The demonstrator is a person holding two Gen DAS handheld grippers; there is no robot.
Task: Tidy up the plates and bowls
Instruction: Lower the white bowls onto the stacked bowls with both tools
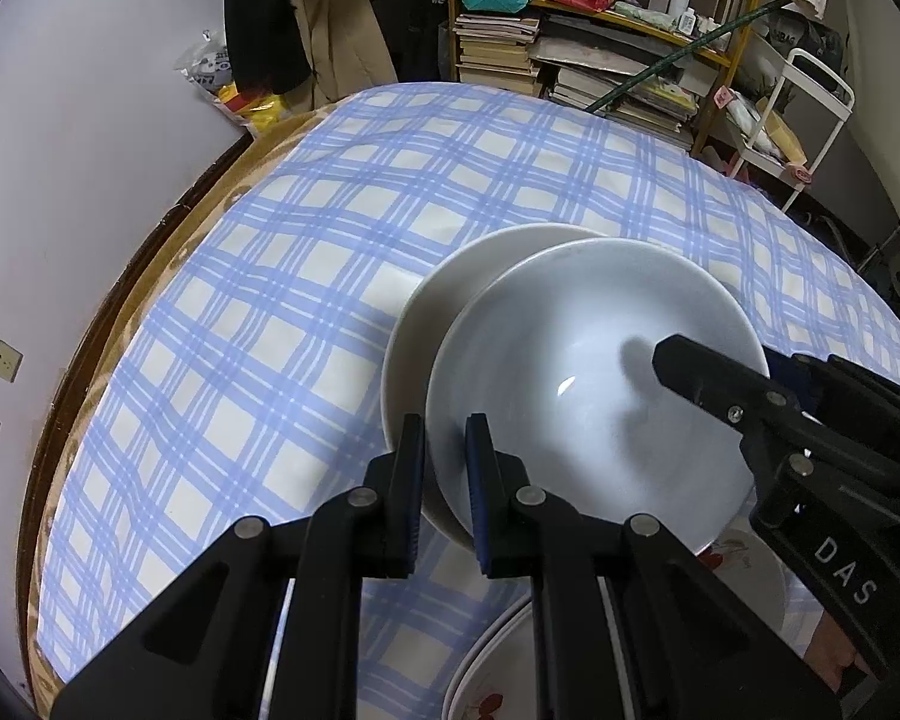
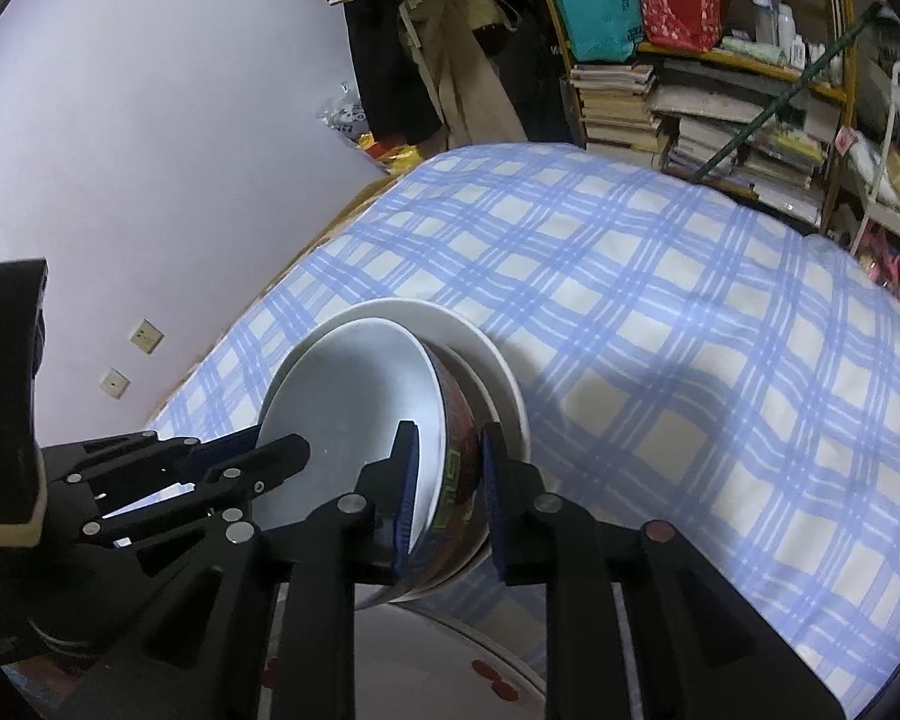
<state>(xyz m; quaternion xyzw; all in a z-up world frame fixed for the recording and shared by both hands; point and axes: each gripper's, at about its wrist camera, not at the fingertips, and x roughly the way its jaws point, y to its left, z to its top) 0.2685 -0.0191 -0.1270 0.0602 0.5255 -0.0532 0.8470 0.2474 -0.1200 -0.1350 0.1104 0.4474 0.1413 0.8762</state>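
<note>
A: We have both grippers on one pale blue-grey glazed bowl with a red patterned outside [image 1: 594,396], at lower centre of both views. Left gripper [image 1: 444,462]: jaws clenched on the bowl's near-left rim, one pad inside, one outside.

B: Right gripper [image 2: 447,468]: jaws straddle the opposite rim, pads on the white inside and the red wall. We read it as grasping the bowl, though we cannot see how hard the pads press.

A: The bowl sits tilted in, or just over, a wider white bowl [image 1: 450,282]; contact underneath is hidden. A grip on two opposite rims keeps it level for nesting, we judge.

B: Edges: a white plate with red flower print [image 1: 744,558] lies under the bowl's near edge at the bottom of the frame. The blue-and-white checked cloth [image 2: 690,360] on the worktop is bare toward the upper right, so that way is open. At left its border is close to the wall, with less margin.
</note>
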